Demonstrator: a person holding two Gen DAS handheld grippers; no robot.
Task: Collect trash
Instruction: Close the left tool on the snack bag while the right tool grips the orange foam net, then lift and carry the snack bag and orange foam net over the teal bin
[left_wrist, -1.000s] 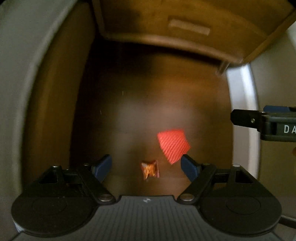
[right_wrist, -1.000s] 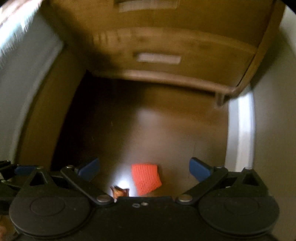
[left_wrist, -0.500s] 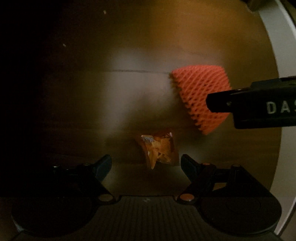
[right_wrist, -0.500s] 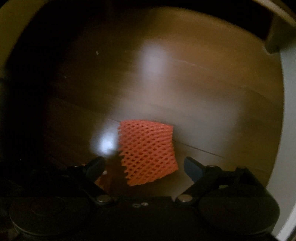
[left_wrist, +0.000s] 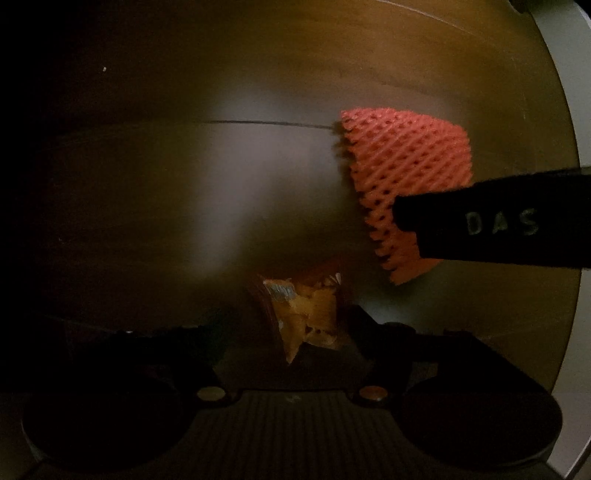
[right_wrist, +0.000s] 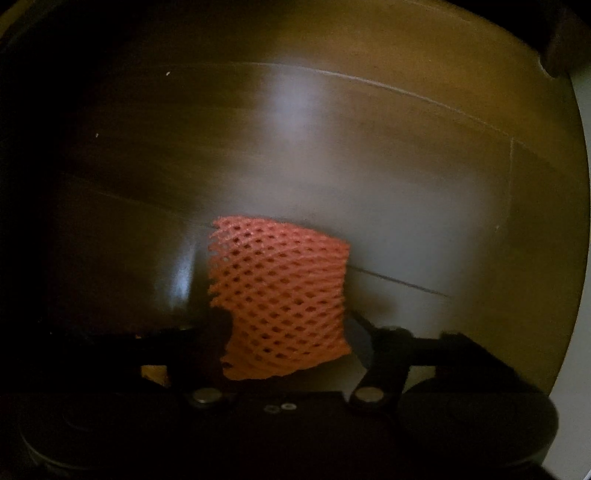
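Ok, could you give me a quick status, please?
Left gripper just closing round wrapper, grip too dark to tell. Right gripper just closed onto net. Nothing in the way.

An orange foam net sleeve is lying flat on the dark wooden floor, its mesh open and slightly bulged; a crumpled orange wrapper is lying just beside it, creased and shiny.
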